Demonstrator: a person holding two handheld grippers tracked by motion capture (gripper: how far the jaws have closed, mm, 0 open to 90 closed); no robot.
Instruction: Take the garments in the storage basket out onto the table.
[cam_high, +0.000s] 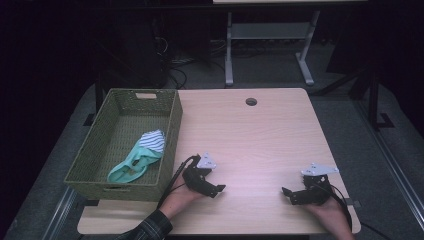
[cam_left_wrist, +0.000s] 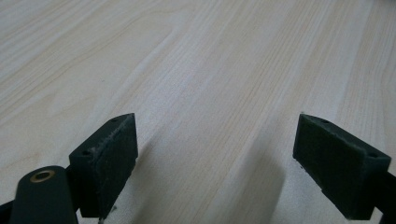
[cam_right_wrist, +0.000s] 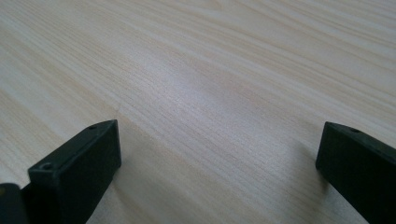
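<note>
From high up, a light wooden worktop (cam_high: 260, 135) sits in a dark room. A green woven basket (cam_high: 90, 165) stands on its left side. Inside the basket lies a mint green cloth (cam_high: 131, 165), and a striped cloth (cam_high: 152, 141) lies touching it at the far end. Both cloths rest by the right wall of the basket.

The left claw (cam_high: 216, 189) lies low over the worktop near the front edge, just to the right of the basket. A hand (cam_high: 182, 196) holds it, with a checked sleeve behind. The right claw (cam_high: 288, 192) is at the near right side, held by the other hand (cam_high: 327, 210). The two claws point toward each other and are well apart. Neither touches the cloths. There is a small round hole (cam_high: 251, 101) at the far side of the worktop.

In the left gripper view, the left claw (cam_left_wrist: 217, 163) is spread wide, with bare wood between its two black jaws. It holds nothing.

In the right gripper view, the right claw (cam_right_wrist: 219, 163) is spread wide too, over bare wood, and grips nothing.

No words or labels can be read anywhere.
</note>
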